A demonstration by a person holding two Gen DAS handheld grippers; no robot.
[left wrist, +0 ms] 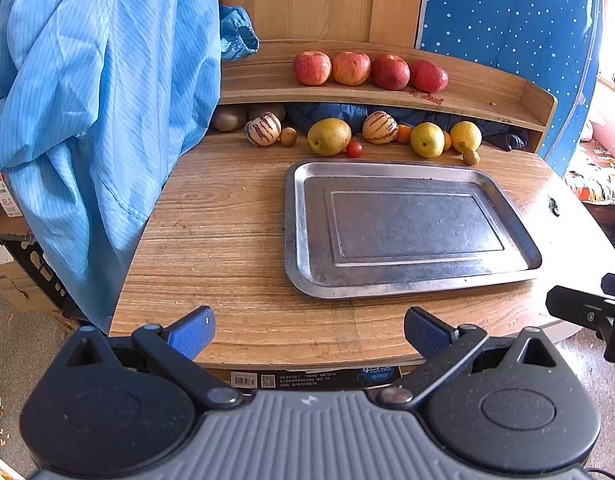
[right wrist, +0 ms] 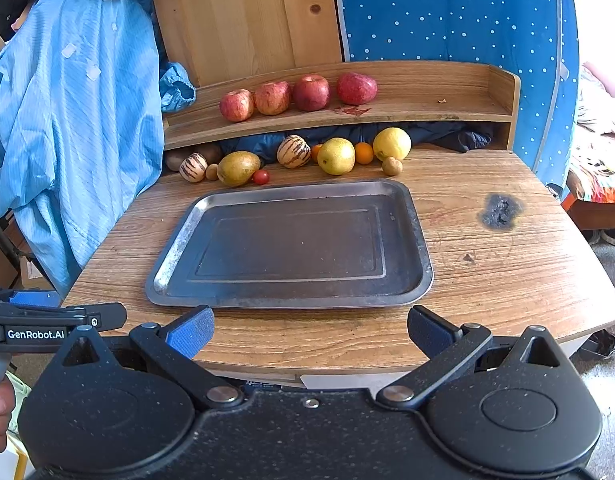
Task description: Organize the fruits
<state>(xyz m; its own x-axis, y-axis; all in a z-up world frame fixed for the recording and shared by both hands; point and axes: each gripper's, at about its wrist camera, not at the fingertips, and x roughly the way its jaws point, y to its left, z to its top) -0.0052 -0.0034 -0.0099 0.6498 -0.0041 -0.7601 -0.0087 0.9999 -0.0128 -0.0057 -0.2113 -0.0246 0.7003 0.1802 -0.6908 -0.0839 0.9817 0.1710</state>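
A bare metal tray [left wrist: 507,208] [right wrist: 421,248] lies on the wooden table. Behind it runs a row of loose fruit: striped melons [left wrist: 262,129] [right wrist: 293,151], a pear [left wrist: 328,136] [right wrist: 237,168], yellow citrus [left wrist: 427,140] [right wrist: 392,143], a cherry tomato [left wrist: 353,149] [right wrist: 261,177], small oranges and kiwis. Several red apples [left wrist: 351,68] [right wrist: 272,97] line the shelf above. My left gripper [left wrist: 309,330] hovers open over the table's near edge, holding nothing. My right gripper [right wrist: 310,330] is likewise open and holds nothing, just short of the tray's front rim.
A blue striped coat [left wrist: 87,100] [right wrist: 67,120] hangs at the table's left side. A raised wooden shelf [left wrist: 487,96] [right wrist: 447,108] spans the back, with dark cloth under it. A burn mark [right wrist: 501,210] scars the table right of the tray. Cardboard boxes stand on the floor left.
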